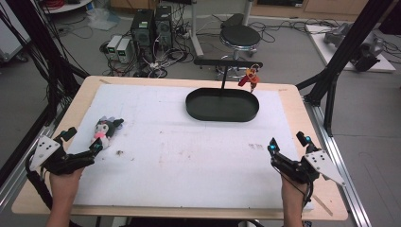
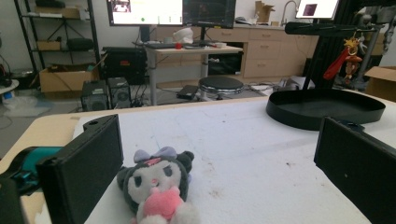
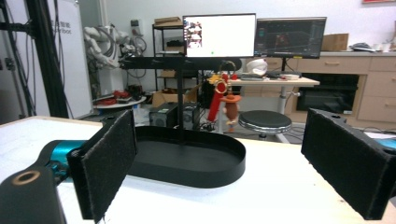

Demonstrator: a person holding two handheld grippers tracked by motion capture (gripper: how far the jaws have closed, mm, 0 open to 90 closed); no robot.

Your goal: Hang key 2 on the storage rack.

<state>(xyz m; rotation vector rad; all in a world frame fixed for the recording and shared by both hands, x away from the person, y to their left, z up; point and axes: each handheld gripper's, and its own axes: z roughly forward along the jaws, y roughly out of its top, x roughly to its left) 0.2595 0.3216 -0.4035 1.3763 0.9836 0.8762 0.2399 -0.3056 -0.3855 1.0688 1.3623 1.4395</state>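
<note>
A small plush toy [image 1: 107, 129], dark grey with a white face and pink front, lies on the white mat near the table's left edge. My left gripper [image 1: 84, 140] rests just in front of it, open. In the left gripper view the plush toy [image 2: 159, 186] lies close ahead by the left jaw, and neither pad presses it. A black oval tray [image 1: 222, 111] with a T-shaped stand [image 1: 223, 78] sits at the back centre. A red and orange charm [image 1: 249, 78] hangs from the stand's bar. My right gripper [image 1: 287, 143] rests open at the right front, pointing toward the tray [image 3: 187, 161] and the charm [image 3: 225, 105].
The white mat [image 1: 189, 151] covers most of the wooden table [image 1: 302, 123]. Black frame posts [image 1: 331, 85] stand at the table's right side. A stool [image 1: 240, 38] and computer towers [image 1: 151, 28] stand on the floor beyond the far edge.
</note>
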